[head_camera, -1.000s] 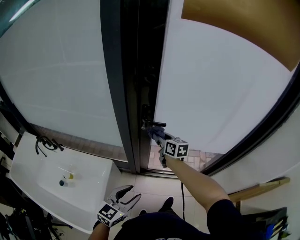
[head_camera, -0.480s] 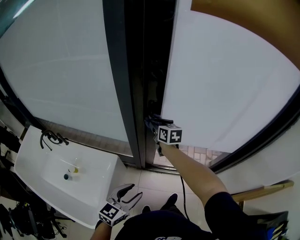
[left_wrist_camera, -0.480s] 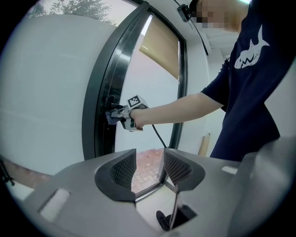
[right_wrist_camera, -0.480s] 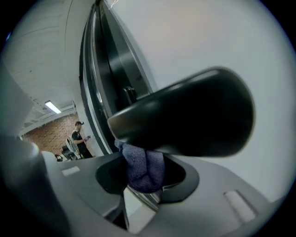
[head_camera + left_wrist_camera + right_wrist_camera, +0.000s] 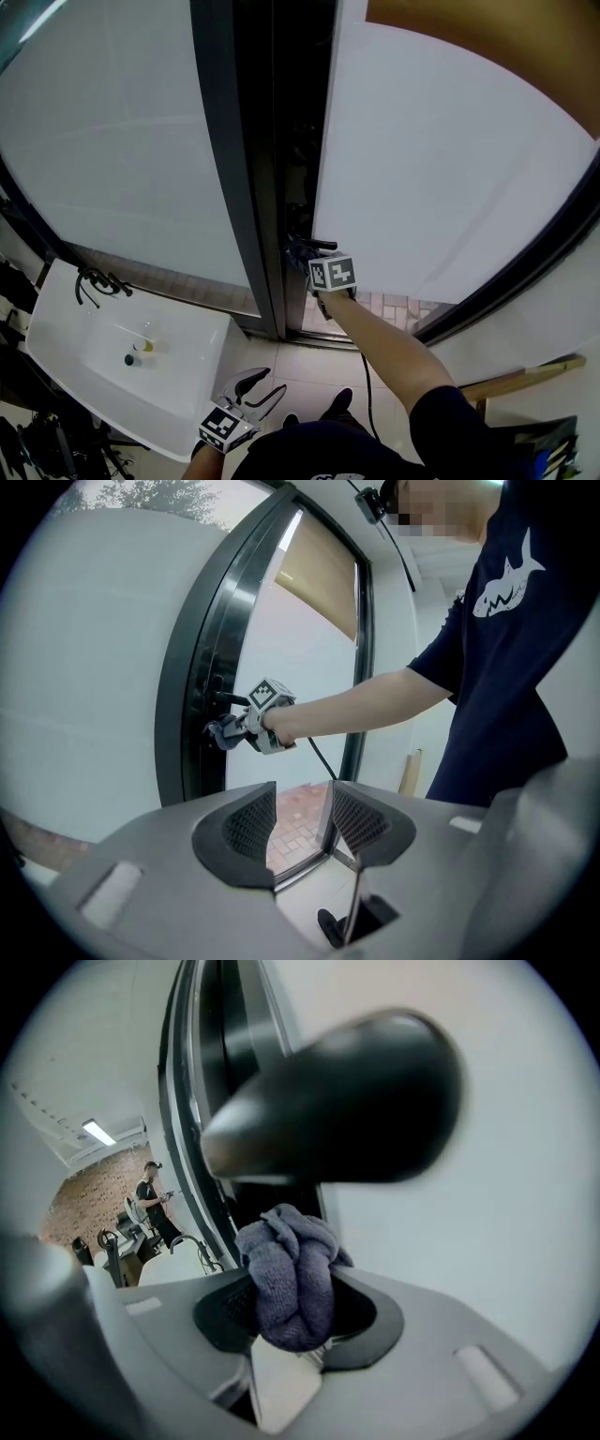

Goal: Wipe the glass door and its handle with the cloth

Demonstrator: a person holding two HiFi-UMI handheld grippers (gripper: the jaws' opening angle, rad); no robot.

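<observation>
Where the bunched blue-grey towelling cloth (image 5: pixel 286 1274) sits just under the black lever handle (image 5: pixel 337 1101) of the frosted glass door (image 5: pixel 450 169), the right gripper (image 5: pixel 307 262) has its jaws clamped on it. Well below, beside the white basin (image 5: pixel 187 412), the left gripper (image 5: pixel 302 808) hangs with jaws apart, holding nothing.

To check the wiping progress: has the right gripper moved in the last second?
Yes. In the head view the right gripper has moved up, closer to the handle, with the cloth right under it.
</observation>
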